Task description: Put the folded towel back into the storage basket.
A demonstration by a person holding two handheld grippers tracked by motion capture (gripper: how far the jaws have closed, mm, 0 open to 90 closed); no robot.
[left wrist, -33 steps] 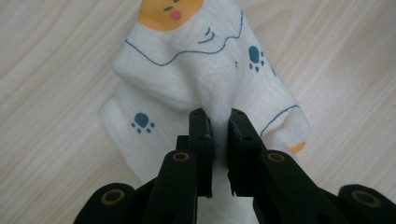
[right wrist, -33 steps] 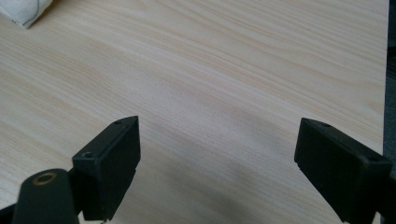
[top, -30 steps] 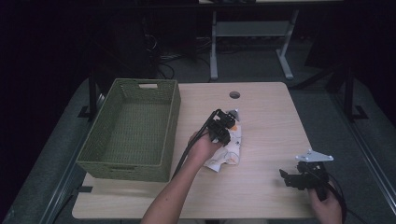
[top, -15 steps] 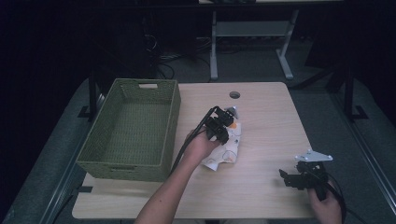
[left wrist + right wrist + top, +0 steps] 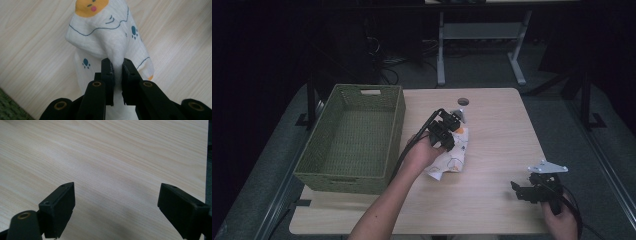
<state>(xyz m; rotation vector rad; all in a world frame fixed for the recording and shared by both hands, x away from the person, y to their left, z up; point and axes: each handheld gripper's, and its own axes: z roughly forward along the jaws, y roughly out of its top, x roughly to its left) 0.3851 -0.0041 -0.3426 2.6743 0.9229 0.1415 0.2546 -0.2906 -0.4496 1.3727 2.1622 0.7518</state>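
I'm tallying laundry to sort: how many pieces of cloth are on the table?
1. A white printed cloth lies mid-table, right of the green basket, with a fold pinched in the left gripper. The basket looks empty, though its near wall hides a strip of its floor.

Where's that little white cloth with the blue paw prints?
The white paw-print cloth lies mid-table in the high view, right of the green woven basket, pinched by the left claw.

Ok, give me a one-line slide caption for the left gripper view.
Left hand-held gripper shut on a fold of white paw-print cloth lying on the wooden table.
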